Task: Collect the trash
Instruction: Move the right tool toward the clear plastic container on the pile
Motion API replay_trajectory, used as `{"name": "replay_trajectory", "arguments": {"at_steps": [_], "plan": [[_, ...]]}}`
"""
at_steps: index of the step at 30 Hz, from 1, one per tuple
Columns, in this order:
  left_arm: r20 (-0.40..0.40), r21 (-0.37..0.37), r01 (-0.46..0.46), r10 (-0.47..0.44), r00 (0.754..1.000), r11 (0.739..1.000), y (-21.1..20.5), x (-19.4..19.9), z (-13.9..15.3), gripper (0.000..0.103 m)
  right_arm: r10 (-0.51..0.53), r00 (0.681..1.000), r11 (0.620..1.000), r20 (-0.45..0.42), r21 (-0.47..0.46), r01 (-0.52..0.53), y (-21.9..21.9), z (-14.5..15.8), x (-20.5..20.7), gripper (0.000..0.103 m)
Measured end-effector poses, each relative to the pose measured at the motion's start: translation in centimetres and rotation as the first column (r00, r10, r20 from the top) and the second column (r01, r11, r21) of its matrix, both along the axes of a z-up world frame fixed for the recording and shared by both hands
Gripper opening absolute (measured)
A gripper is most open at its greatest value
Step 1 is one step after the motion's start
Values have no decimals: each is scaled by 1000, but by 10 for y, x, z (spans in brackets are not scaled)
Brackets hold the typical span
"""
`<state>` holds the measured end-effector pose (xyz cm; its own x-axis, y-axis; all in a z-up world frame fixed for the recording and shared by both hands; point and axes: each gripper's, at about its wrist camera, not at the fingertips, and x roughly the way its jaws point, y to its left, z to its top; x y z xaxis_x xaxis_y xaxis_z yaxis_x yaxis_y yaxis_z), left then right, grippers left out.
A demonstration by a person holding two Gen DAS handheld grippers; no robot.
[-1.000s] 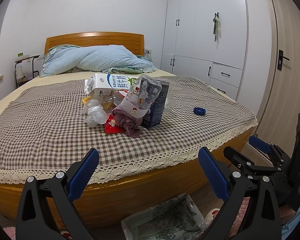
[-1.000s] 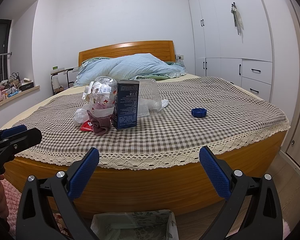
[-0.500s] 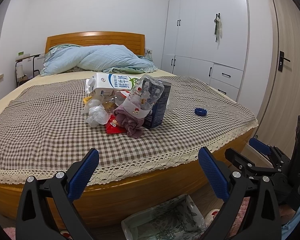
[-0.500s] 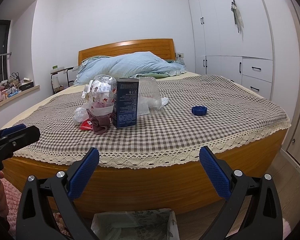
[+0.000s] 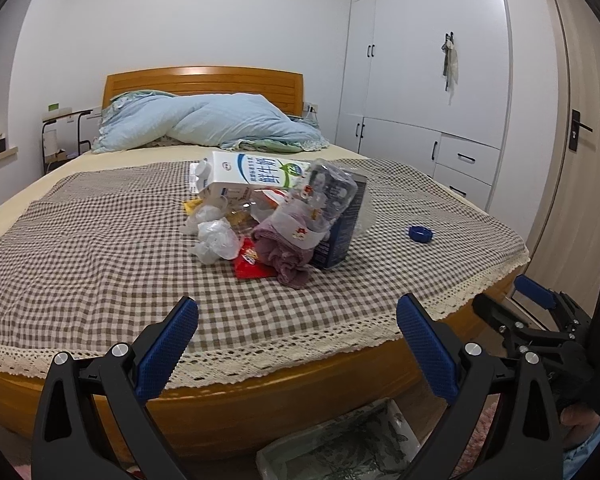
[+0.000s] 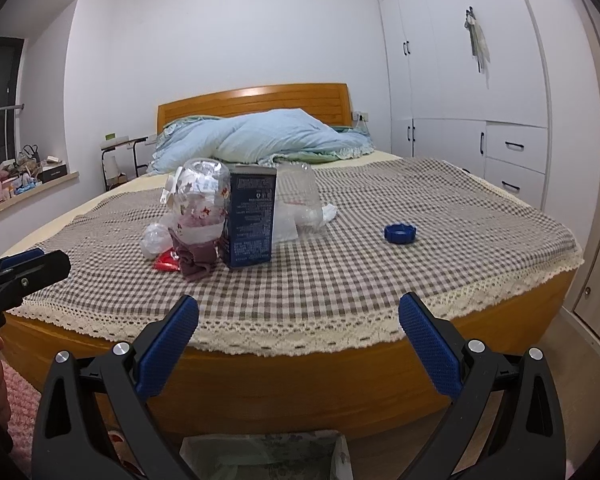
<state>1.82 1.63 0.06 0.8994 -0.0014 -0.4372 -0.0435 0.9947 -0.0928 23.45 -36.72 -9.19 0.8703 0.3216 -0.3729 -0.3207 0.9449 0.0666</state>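
A heap of trash lies mid-bed on the checked cover [image 5: 80, 240]: a white milk carton [image 5: 252, 174], a crushed clear bottle [image 5: 328, 196], a dark blue box [image 6: 252, 220], crumpled white plastic [image 5: 216, 240], a red wrapper [image 5: 250, 264] and a mauve cloth [image 5: 288, 256]. A blue cap [image 6: 399, 233] sits apart to the right. My left gripper [image 5: 296, 344] and my right gripper [image 6: 298, 344] are both open and empty, short of the bed's foot edge. A lined bin [image 5: 340, 448] stands on the floor below.
A pale blue duvet [image 5: 220, 124] lies against the wooden headboard. White wardrobes [image 5: 428, 80] and a door line the right wall. A side table [image 5: 66, 132] and a sill stand at the left. Pink rug [image 6: 18, 396] covers the floor near the bin.
Both grippers have risen and edged slightly closer to the bed; the trash heap sits a little lower in view. Jaws stay open. Nothing on the bed moved.
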Motion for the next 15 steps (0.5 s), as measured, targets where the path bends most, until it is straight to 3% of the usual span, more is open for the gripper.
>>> {"name": "replay_trajectory", "arguments": {"at_steps": [15], "plan": [[24,-7,-125,125,992,992,48,11,8,96,42,999,997,0,-57,-42,13,7,43,97]]}}
